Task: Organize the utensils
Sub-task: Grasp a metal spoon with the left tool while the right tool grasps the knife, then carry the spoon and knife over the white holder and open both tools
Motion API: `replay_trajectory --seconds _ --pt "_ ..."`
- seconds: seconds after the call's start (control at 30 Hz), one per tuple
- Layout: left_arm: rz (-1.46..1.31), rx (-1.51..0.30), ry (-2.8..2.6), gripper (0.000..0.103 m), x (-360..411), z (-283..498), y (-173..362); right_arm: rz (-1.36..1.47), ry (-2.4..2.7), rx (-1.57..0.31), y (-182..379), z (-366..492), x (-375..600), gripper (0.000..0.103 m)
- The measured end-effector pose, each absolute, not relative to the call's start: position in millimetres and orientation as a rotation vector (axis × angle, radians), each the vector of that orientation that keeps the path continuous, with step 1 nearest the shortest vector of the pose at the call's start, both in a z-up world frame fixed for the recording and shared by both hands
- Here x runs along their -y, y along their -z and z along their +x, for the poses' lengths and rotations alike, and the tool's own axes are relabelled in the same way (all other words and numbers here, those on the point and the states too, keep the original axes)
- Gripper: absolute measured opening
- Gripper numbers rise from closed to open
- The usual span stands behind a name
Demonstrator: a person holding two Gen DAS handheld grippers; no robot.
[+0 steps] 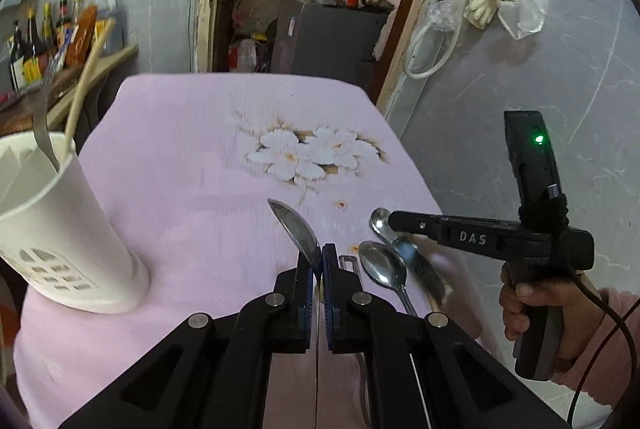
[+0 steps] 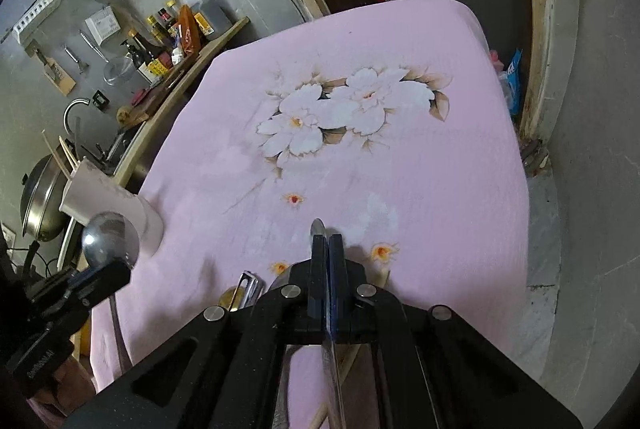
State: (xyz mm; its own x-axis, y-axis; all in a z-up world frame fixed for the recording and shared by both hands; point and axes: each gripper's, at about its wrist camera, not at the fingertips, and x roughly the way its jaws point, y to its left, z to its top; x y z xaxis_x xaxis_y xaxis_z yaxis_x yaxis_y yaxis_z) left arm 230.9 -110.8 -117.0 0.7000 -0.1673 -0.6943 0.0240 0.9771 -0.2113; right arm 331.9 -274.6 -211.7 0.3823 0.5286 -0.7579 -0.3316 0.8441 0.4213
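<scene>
My left gripper is shut on a steel spoon, lifted above the pink cloth with its bowl standing past the fingertips. In the right wrist view that spoon and the left gripper show at the left. My right gripper is shut on a second spoon, seen edge-on, low over the cloth. From the left it shows as the right gripper with the spoon bowl poking out. Another spoon lies on the cloth. A white utensil holder stands at the left with chopsticks and a handle inside.
A pink flowered cloth covers the table. A metal loop-ended tool and a wooden chopstick lie under my right gripper. Beyond the left edge is a counter with bottles and a wok. A person's hand holds the right gripper.
</scene>
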Motion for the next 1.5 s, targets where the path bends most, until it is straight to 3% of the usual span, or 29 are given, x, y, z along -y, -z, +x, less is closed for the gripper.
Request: replay_trajectory --seconds 0.4,0.87,1.5 --pt "-0.253 -0.805 0.114 0.005 86 220 113 0.156 -0.498 -1.011 192 309 271 0.001" --pt "-0.303 -0.699 0.184 0.005 29 198 55 0.249 -0.384 -0.696 102 231 257 0.001" --pt "-0.307 -0.427 0.124 0.005 -125 212 -33 0.29 -0.513 -0.346 -39 214 122 0.001"
